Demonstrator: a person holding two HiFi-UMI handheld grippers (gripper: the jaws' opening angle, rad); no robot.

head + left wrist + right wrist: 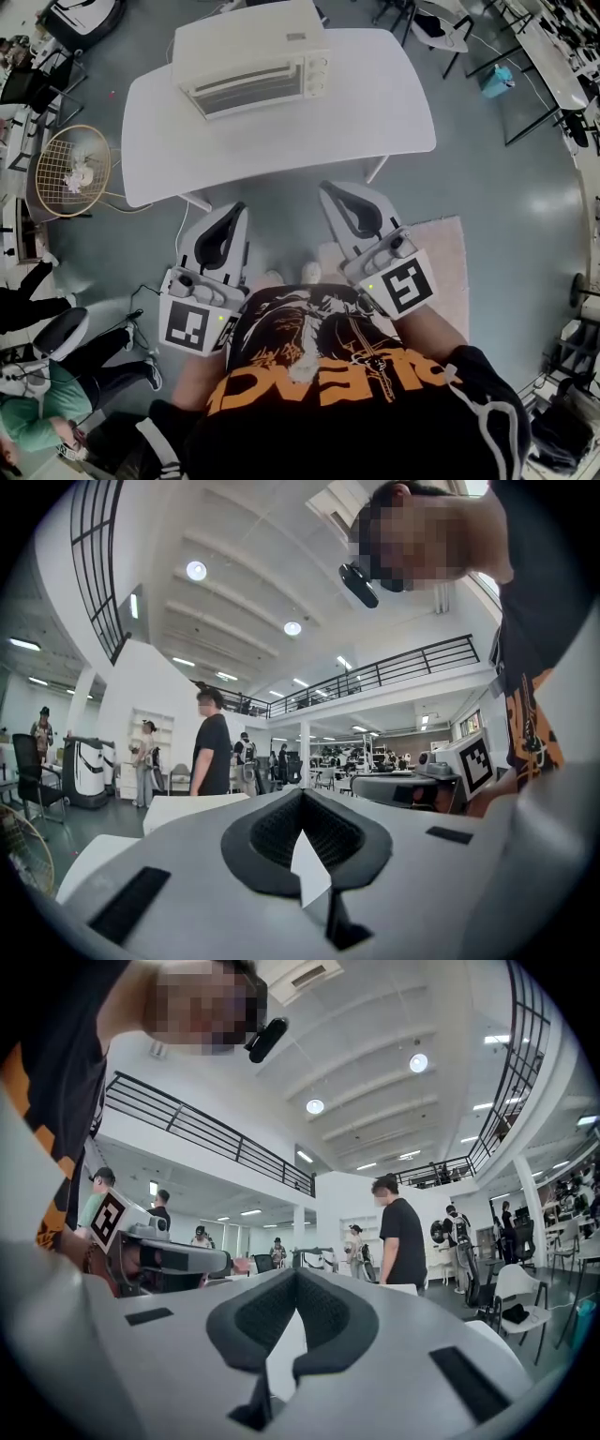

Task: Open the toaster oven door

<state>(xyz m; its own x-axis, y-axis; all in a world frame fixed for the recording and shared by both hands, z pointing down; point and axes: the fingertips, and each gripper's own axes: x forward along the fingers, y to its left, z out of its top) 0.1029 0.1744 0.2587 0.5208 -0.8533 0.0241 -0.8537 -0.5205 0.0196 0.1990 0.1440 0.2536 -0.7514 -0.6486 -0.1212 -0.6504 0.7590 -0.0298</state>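
Nothing is done yet: the oven (251, 70) on the surface (375, 112) has its door (246, 91) shut, while left tongs (233, 213) and right tongs (331, 193) hang closed, empty, well short of it.

A white table (384, 103) lies just ahead of both tongs. A wire fan (72, 172) sits well left of the left tongs (232, 214). A rug (442, 248) lies beside the right tongs (333, 192), and a blue bin (498, 80) far ahead-right.

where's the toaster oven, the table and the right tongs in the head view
toaster oven (246, 90), head view, on its front door
table (375, 103), head view, on the bare top beside the oven
right tongs (332, 194), head view, at the shut tips
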